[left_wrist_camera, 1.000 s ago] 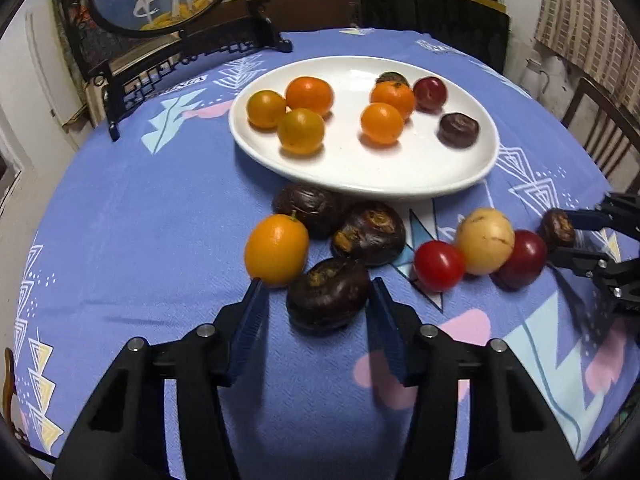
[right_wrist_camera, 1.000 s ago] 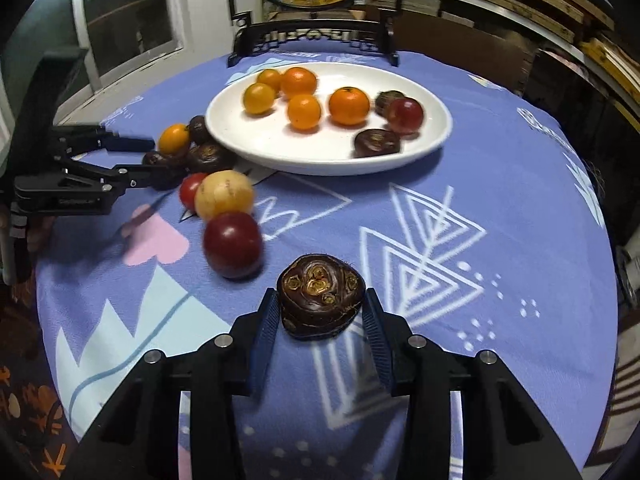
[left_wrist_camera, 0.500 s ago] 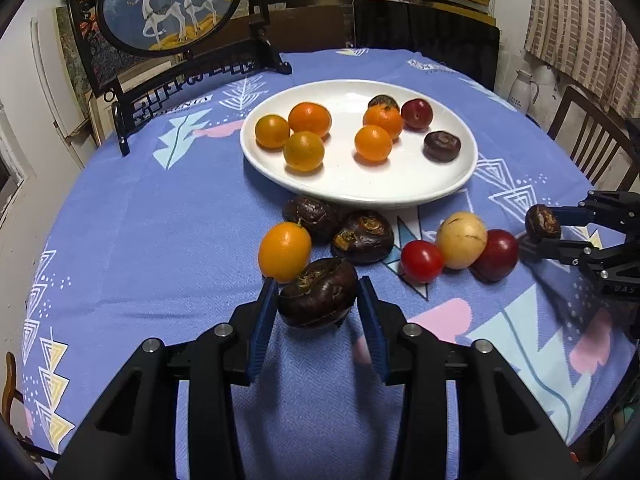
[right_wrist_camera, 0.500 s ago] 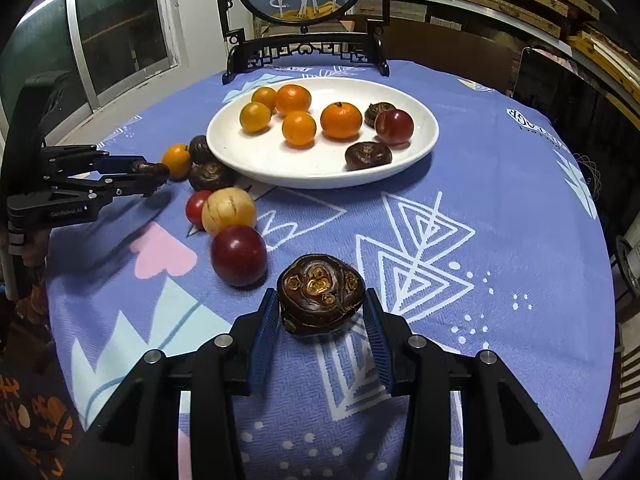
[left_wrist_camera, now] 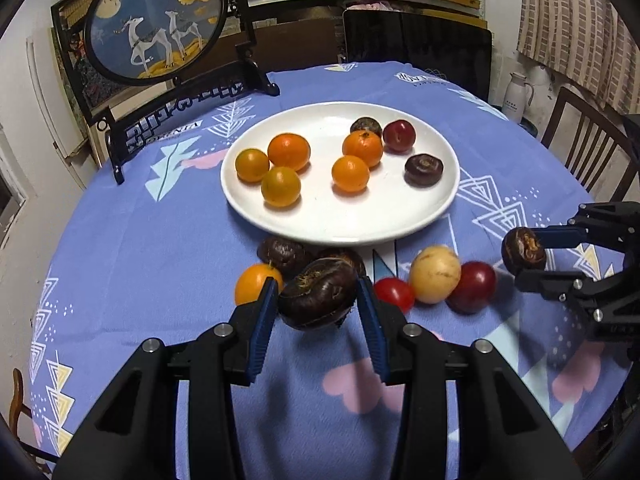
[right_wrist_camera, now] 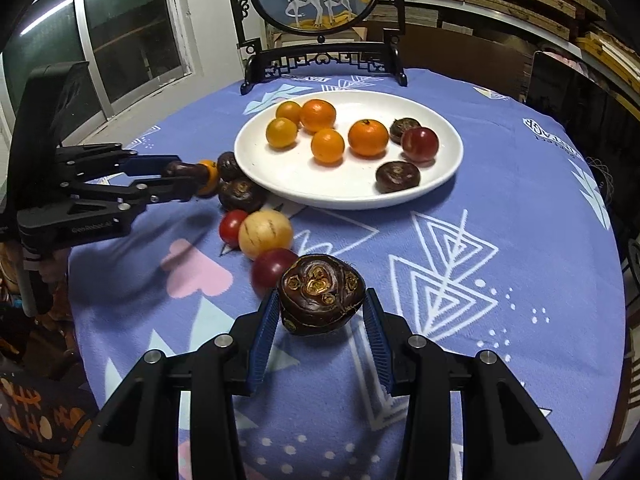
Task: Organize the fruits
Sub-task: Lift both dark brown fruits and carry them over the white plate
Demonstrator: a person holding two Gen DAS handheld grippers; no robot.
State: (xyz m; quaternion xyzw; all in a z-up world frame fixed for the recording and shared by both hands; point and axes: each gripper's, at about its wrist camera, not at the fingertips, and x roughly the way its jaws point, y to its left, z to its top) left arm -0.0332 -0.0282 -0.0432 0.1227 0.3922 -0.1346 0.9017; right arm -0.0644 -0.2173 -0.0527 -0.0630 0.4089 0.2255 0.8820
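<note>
Each gripper pinches a water chestnut clear of the bench. The left gripper (left_wrist_camera: 318, 306), lower centre of the left wrist view, has its blue pads pressed on a dark-brown, glossy, flattish chestnut (left_wrist_camera: 318, 300) w/ a rough stem scar. The right gripper (right_wrist_camera: 320, 312), lower centre of the right wrist view, clamps a lumpier chestnut (right_wrist_camera: 322, 294), near-black skin, tan ringed scars on top.

Plate (left_wrist_camera: 320, 224), white, oval, centre of frame on the blue patterned cloth (left_wrist_camera: 140, 240). On it, 8 pcs: 5 oranges (left_wrist_camera: 289, 151) (3 grouped left, 2 mid), 1 red plum (left_wrist_camera: 399, 135), 2 chestnuts, one behind the oranges (left_wrist_camera: 365, 125), one at the right side (left_wrist_camera: 423, 169).

Loose on the cloth, just below the plate's near rim, 6 pcs: 1 orange (left_wrist_camera: 252, 282), touching the left gripper's left finger in the picture; 2 chestnuts (left_wrist_camera: 282, 254) side by side, one mostly hidden behind the held one; 1 small red tomato (left_wrist_camera: 396, 293); 1 pale yellow round fruit (left_wrist_camera: 434, 274); 1 dark red plum (left_wrist_camera: 472, 286). The last three sit in a row, touching.

Far edge of the bench, upper left: a round deer picture in a black stand (left_wrist_camera: 156, 20).
</note>
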